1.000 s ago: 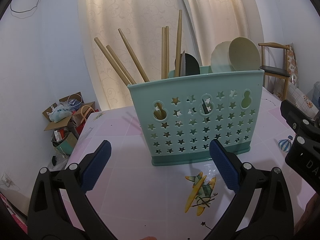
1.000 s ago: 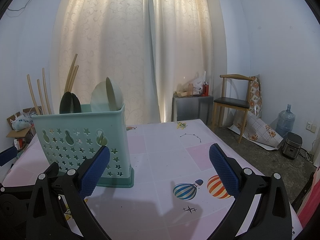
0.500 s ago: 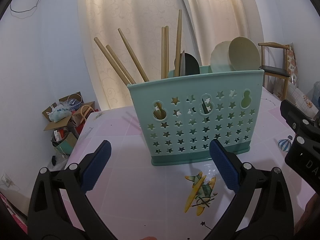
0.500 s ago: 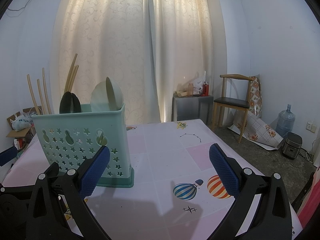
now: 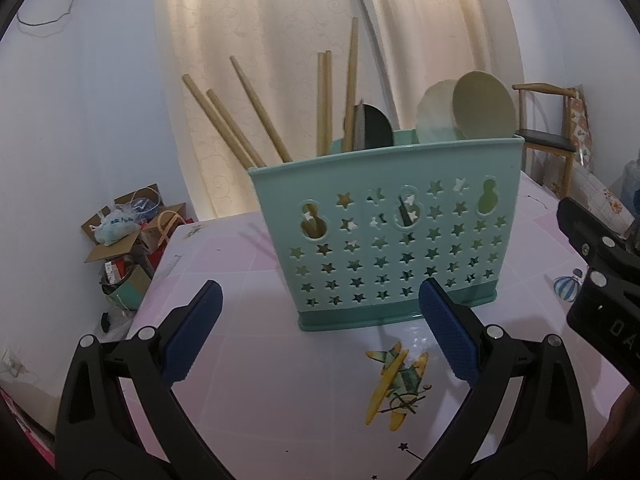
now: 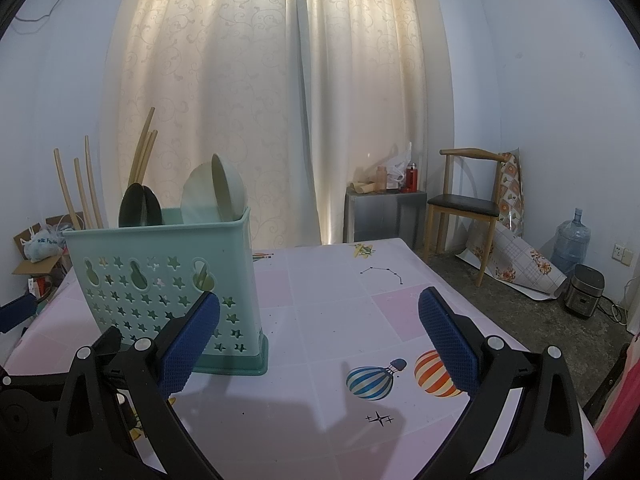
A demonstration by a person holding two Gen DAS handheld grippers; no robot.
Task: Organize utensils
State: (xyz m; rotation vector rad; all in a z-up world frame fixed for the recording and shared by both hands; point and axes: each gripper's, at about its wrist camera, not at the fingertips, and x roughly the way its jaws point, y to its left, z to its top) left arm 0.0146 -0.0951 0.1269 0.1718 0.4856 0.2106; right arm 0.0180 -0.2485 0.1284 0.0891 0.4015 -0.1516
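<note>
A teal utensil caddy (image 5: 392, 232) with star cut-outs stands upright on the pink table (image 5: 280, 400). Several wooden chopsticks (image 5: 236, 120) lean out of its left compartments, black spoons (image 5: 374, 128) fill the middle, and pale spoons (image 5: 468, 106) sit at its right end. My left gripper (image 5: 320, 336) hovers open just in front of the caddy, holding nothing. In the right wrist view the caddy (image 6: 168, 280) is at the left, and my right gripper (image 6: 320, 336) is open and empty over the table to its right.
The right gripper's black body (image 5: 600, 288) shows at the right edge of the left wrist view. Cardboard boxes (image 5: 124, 240) lie on the floor left of the table. A wooden chair (image 6: 464, 216), a metal cabinet (image 6: 384, 212) and a water bottle (image 6: 570, 240) stand beyond the table's far right.
</note>
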